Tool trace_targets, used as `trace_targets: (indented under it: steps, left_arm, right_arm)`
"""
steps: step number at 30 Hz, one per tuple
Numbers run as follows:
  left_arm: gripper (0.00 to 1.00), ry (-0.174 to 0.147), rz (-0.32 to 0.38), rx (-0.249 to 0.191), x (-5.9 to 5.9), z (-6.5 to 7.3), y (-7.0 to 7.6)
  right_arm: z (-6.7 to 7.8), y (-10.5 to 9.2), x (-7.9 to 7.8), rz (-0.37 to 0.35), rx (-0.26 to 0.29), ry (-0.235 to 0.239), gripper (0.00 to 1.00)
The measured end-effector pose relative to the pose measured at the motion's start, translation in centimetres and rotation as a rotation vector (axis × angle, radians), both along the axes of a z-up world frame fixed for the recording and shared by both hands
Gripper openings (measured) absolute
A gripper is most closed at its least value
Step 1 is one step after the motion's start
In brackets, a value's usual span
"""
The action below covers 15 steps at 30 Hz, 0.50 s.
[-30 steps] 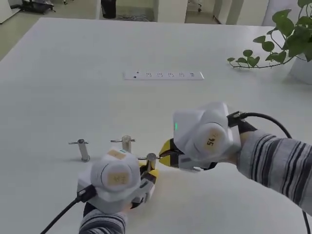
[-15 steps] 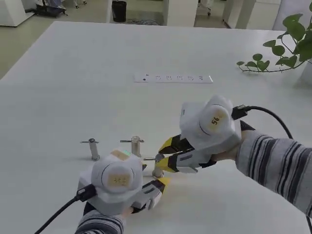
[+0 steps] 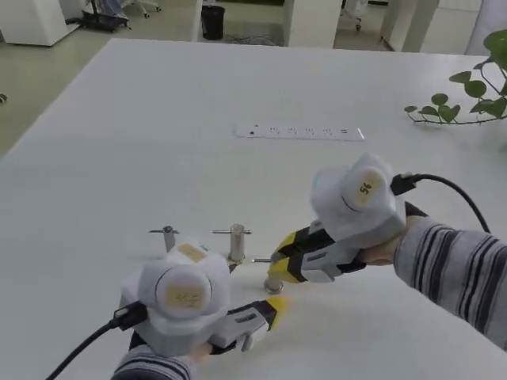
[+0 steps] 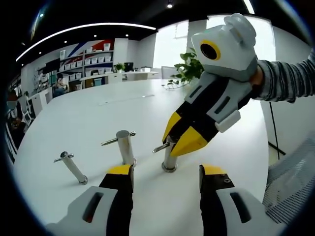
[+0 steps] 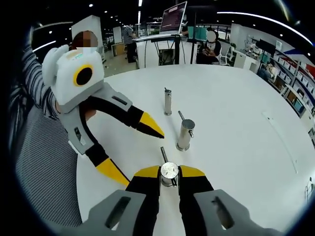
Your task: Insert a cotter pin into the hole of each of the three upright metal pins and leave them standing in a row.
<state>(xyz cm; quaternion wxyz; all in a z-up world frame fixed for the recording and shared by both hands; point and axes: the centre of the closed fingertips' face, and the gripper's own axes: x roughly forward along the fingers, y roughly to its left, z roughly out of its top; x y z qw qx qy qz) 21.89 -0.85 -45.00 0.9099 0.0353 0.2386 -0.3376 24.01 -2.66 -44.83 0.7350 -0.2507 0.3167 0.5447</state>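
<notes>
drew the left gripper (image 4: 167, 172) back from the third metal pin (image 3: 274, 283) with jaws spread, kept the right gripper (image 3: 279, 265) pinching its head on the counter (image 3: 158, 142), cotter pin (image 4: 160, 147) already through; probably leaves only a clean release.

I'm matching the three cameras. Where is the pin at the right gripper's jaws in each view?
Head view: the pin is low centre, at the right gripper.
Left gripper view: the pin is at centre, under the right gripper's yellow tips.
Right gripper view: the pin is bottom centre, between that gripper's own jaws.
Shared landmark: the middle pin stands beside it.
</notes>
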Motion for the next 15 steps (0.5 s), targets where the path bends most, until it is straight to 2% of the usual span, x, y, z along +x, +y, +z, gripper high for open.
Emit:
trace_targets:
  steps: [6, 15]
  left_arm:
    - [0.57, -0.012, 0.014, -0.004, 0.0, 0.7, 1.0]
    - [0.62, -0.008, 0.054, -0.026, -0.6, 1.6, 2.4]
  right_arm:
    - [0.1, -0.9, 0.8, -0.012, -0.008, 0.008, 0.08]
    - [0.2, -2.2, 2.6, -0.029, -0.036, -0.009, 0.08]
